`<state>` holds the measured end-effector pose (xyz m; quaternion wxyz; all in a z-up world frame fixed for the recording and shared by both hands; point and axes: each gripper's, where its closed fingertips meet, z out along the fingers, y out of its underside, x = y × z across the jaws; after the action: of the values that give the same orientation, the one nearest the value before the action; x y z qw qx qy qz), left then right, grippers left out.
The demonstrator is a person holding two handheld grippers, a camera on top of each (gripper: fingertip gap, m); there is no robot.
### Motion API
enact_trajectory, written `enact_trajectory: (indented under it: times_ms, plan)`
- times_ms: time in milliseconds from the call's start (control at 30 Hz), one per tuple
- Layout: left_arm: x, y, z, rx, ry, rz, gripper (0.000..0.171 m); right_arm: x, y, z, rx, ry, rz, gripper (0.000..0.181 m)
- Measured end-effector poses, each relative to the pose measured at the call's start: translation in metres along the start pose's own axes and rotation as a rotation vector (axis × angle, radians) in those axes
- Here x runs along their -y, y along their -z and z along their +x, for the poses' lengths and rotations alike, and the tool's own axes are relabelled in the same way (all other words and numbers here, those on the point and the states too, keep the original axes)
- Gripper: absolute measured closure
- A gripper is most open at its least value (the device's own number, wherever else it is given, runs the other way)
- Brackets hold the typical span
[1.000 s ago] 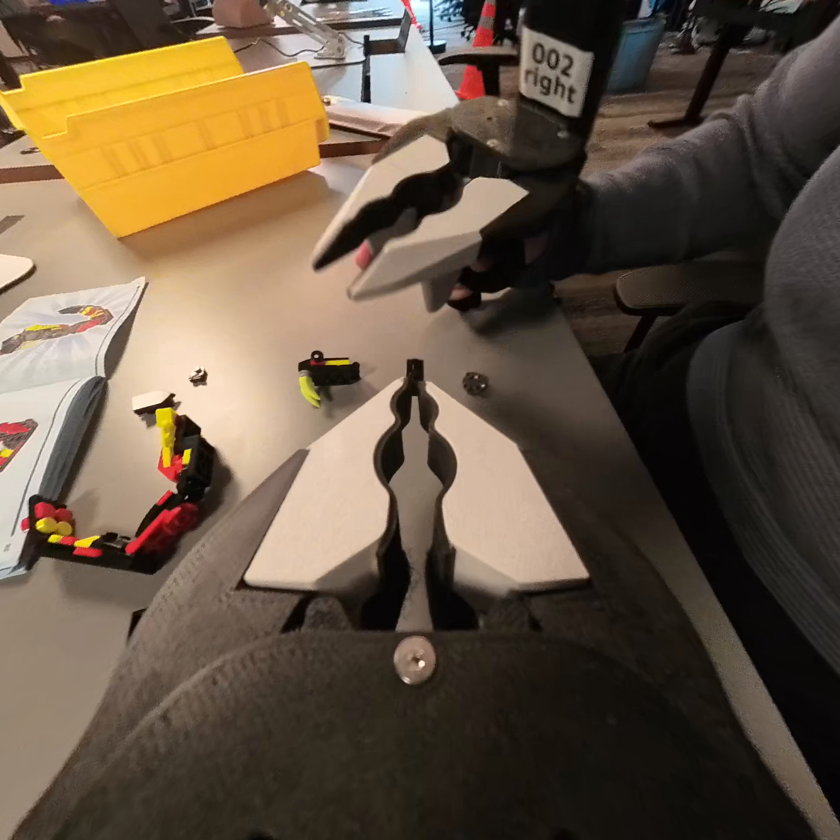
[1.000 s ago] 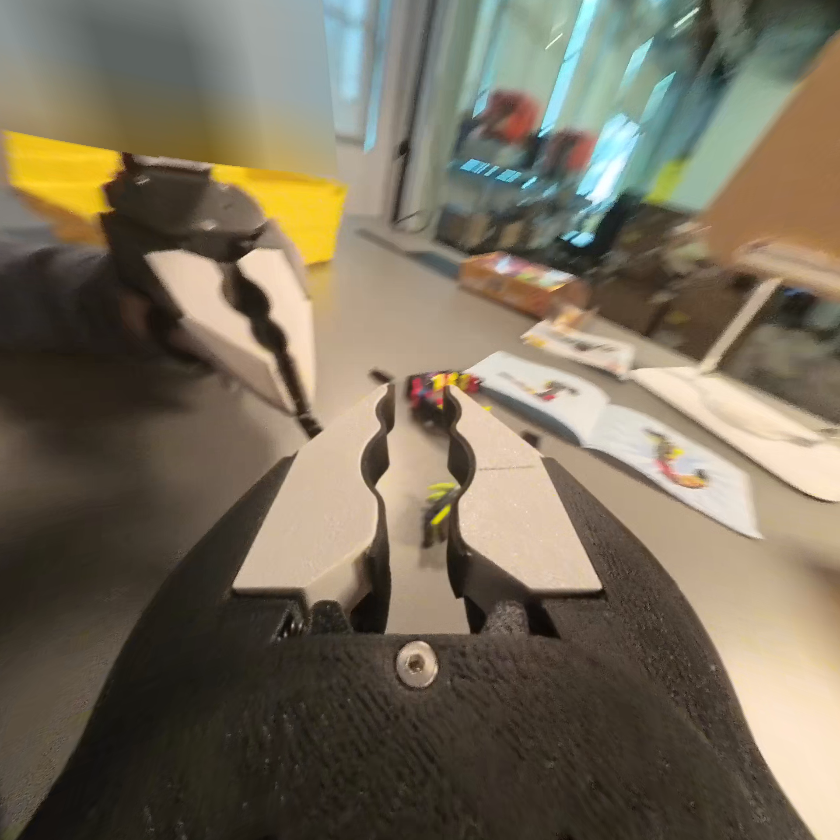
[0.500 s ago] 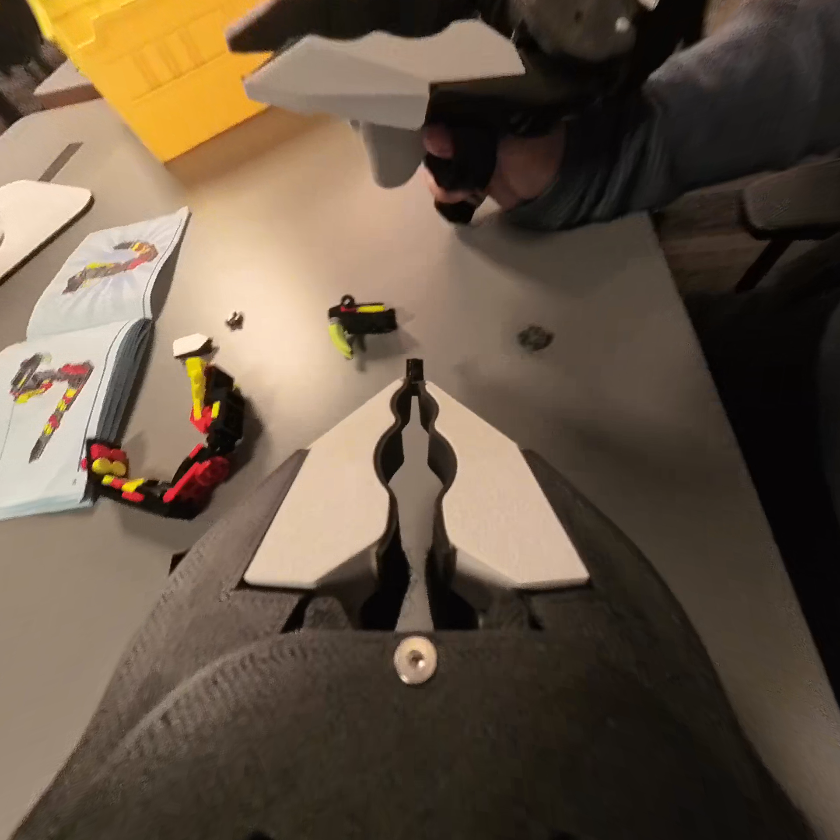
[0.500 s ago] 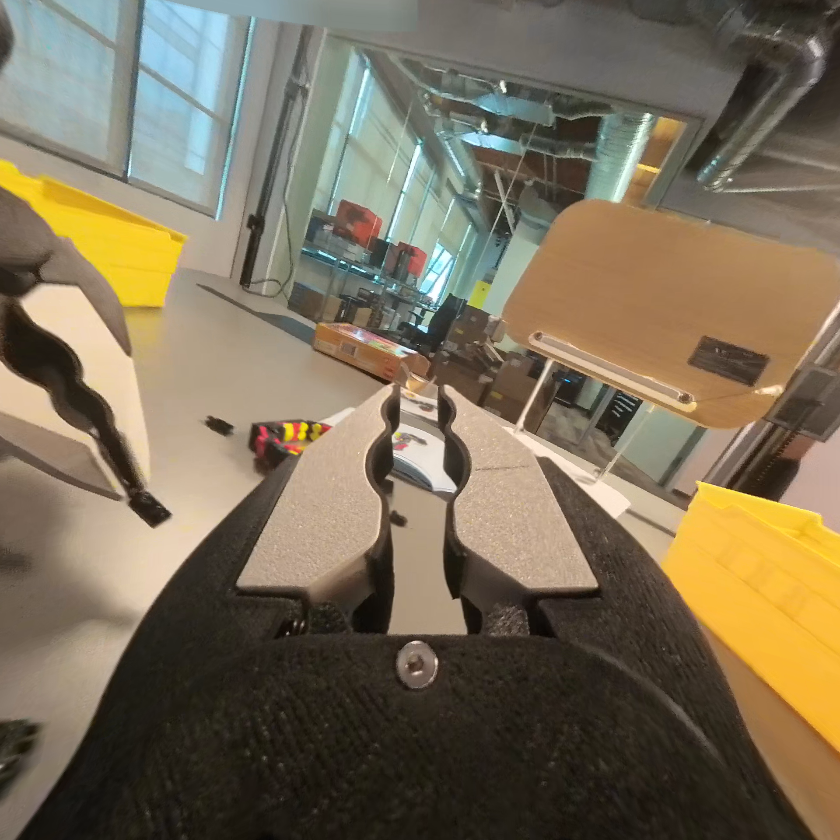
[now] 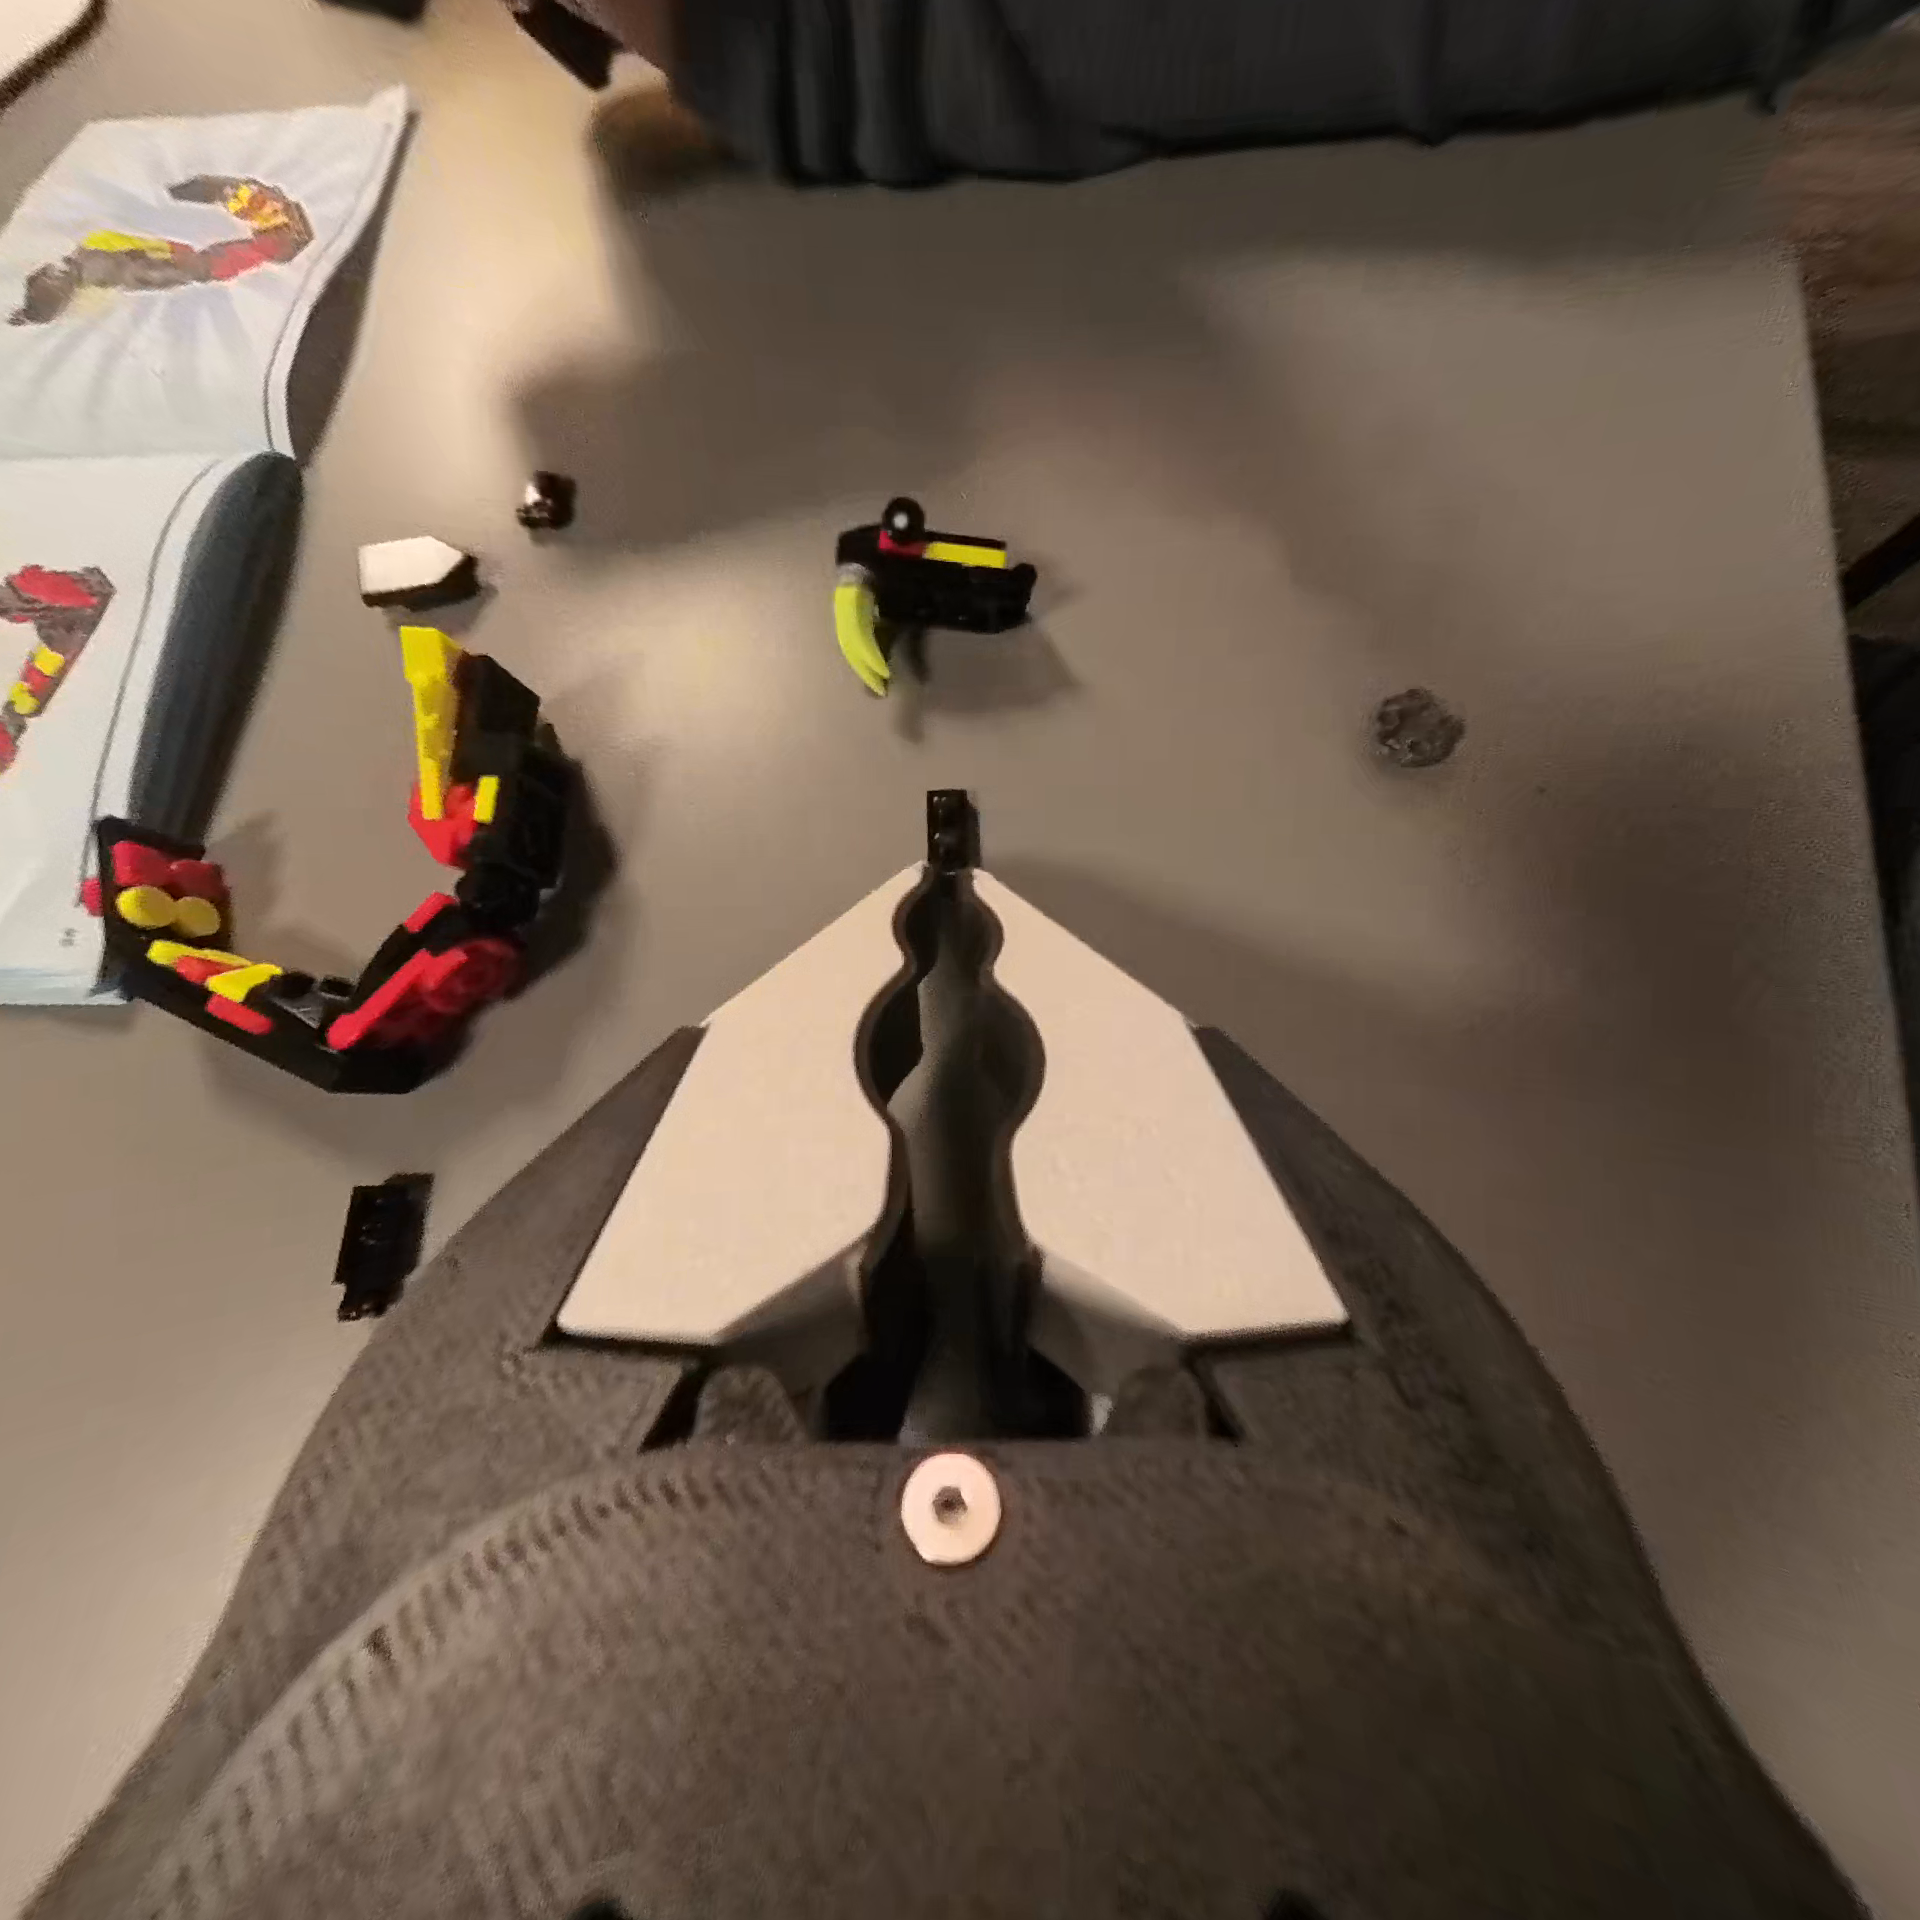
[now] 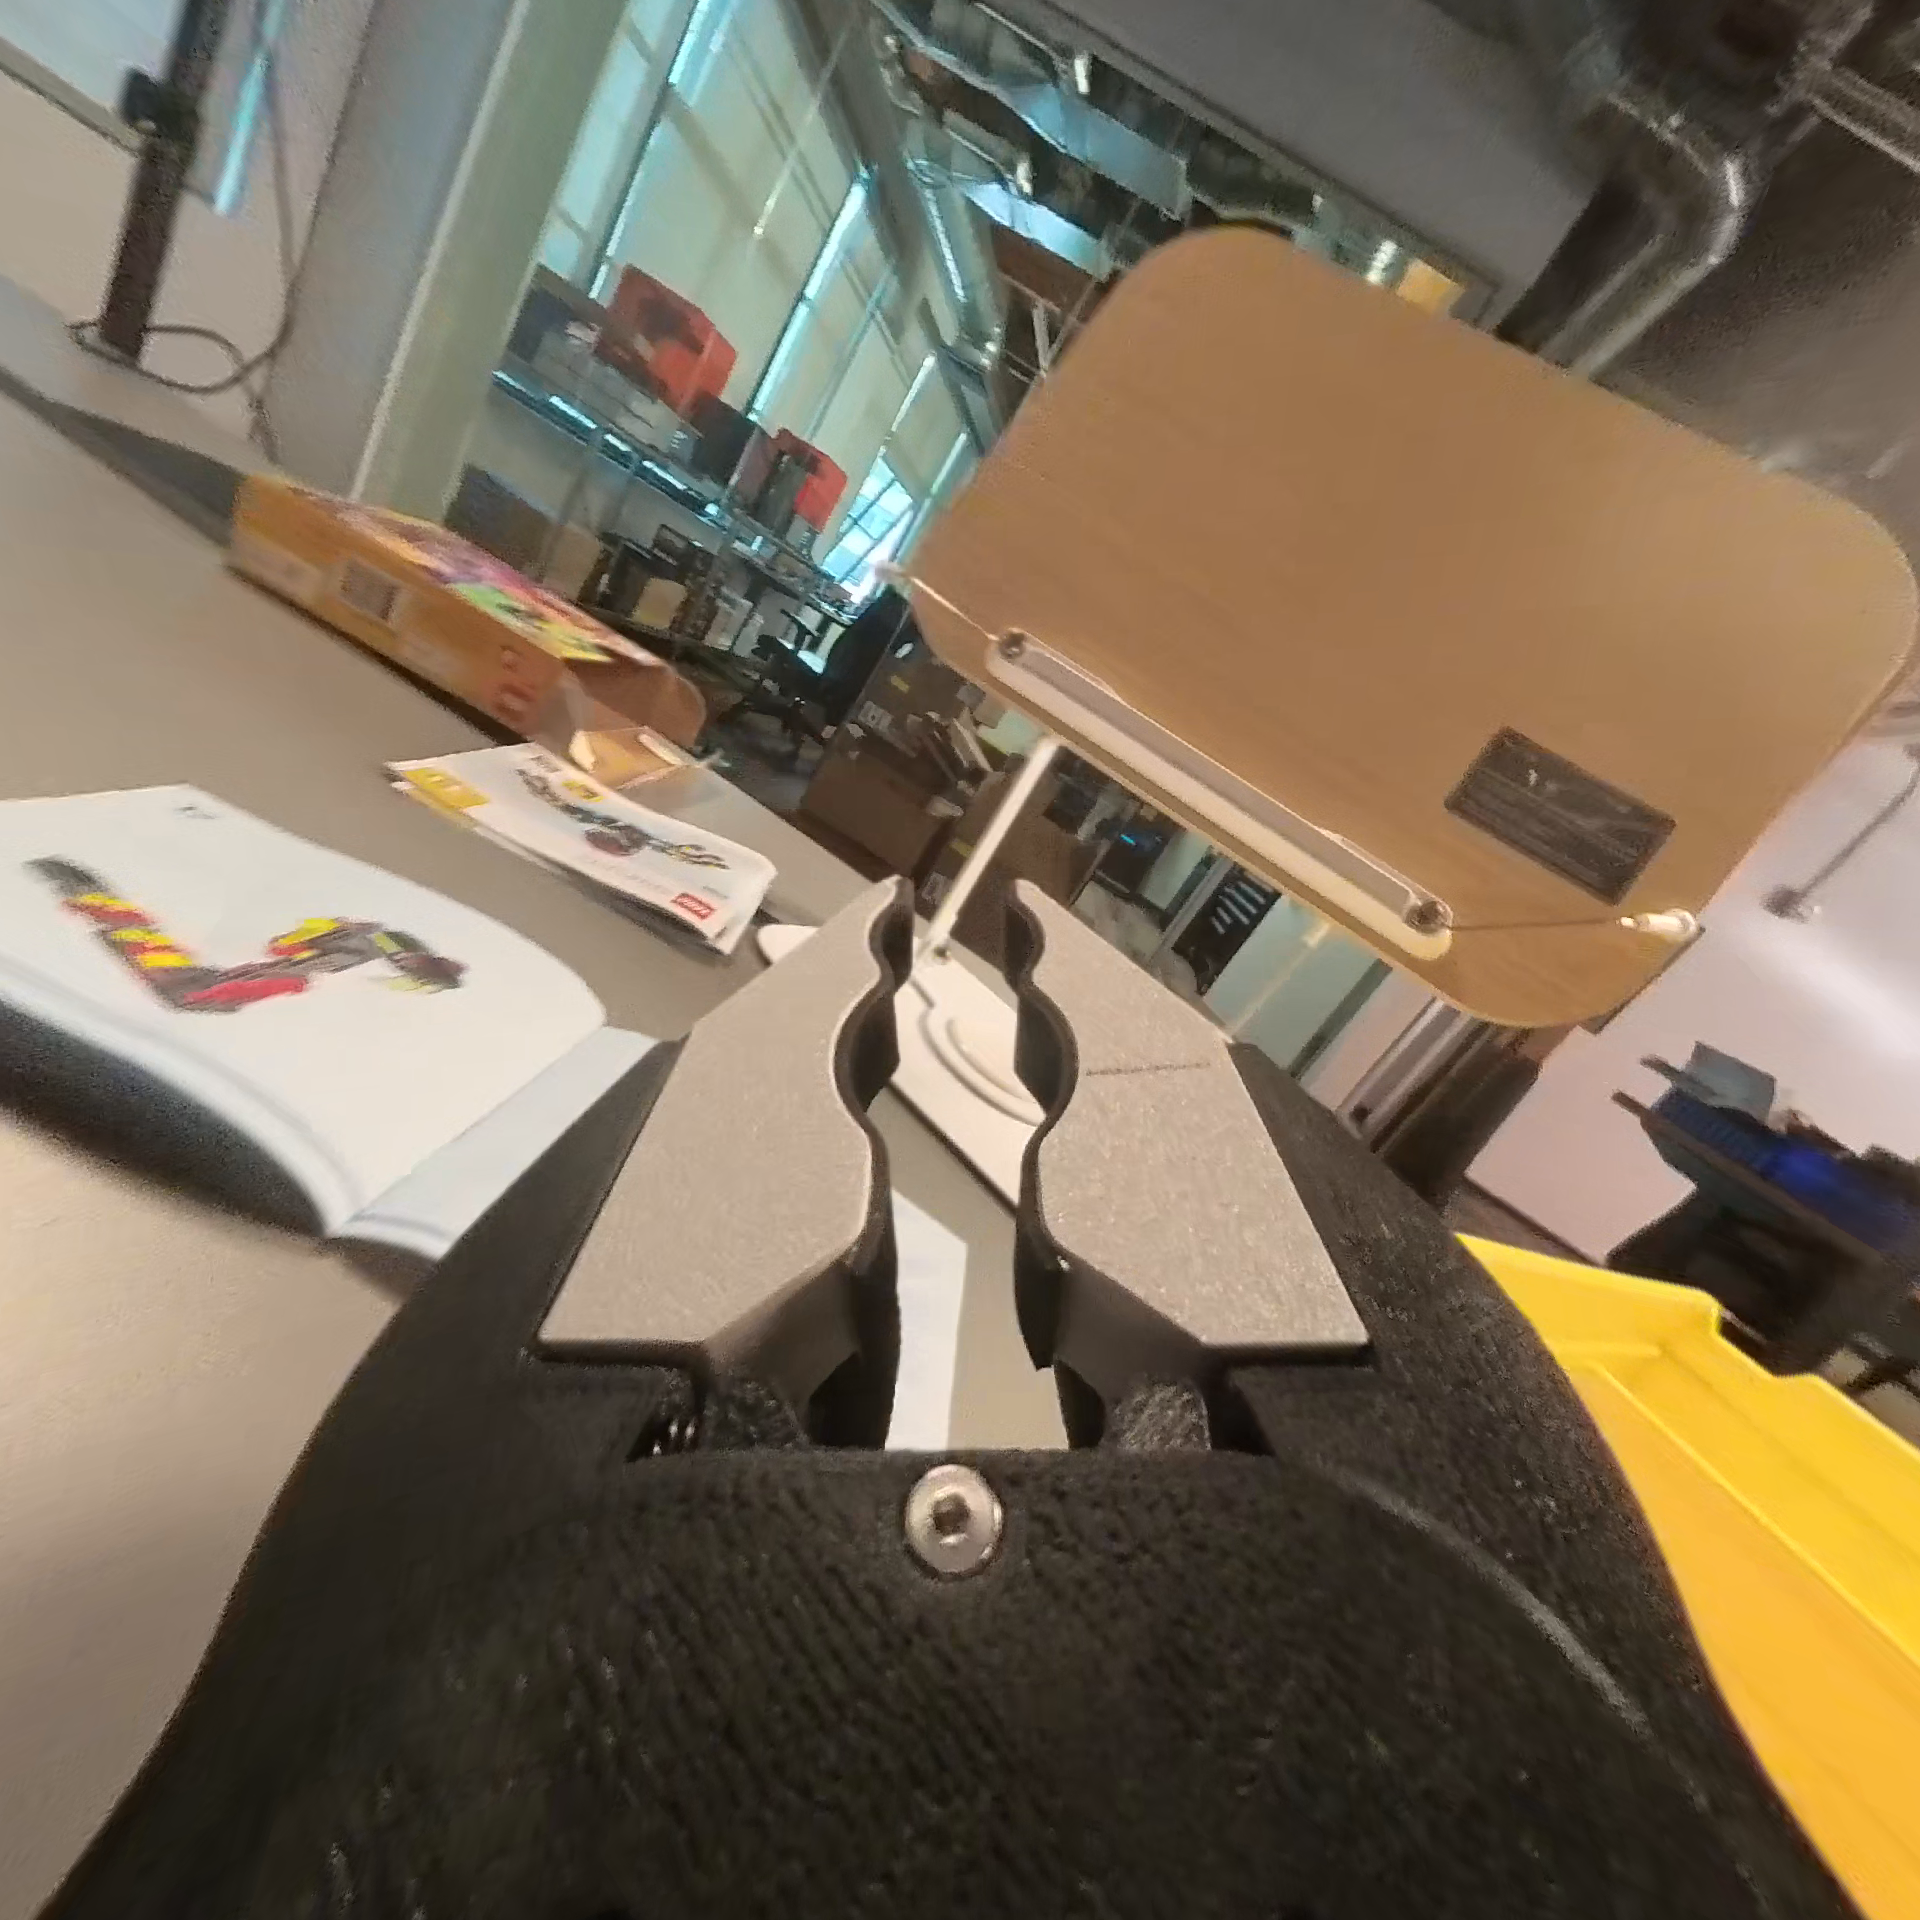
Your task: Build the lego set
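While the right gripper points away part-open and empty, the left gripper, pinching a small black piece, hovers just short of the clawed black assembly lying crosswise mid-desk.

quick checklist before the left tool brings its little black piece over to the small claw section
1. Left tool shut on small black piece: ok.
2. Claw section lying free on table: ok.
3. Path from piece to claw section free of loose parts: ok.
4. Right tool open, holding nothing: ok.
5. Right tool placed to steady the claw section: not ok, it points at the wooden stand.
6. Piece orientation: cannot tell.
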<state>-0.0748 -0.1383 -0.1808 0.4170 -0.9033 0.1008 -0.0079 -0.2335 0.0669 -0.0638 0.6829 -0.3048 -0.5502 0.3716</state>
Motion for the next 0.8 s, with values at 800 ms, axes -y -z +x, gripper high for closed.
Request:
enact_trajectory:
  times_ms: [800]
  plan:
    - [0.036, 0.123, -0.110, 0.726, 0.014, 0.573, 0.130, 0.022, 0.008, -0.030, 0.244, -0.138, 0.141, 0.160]
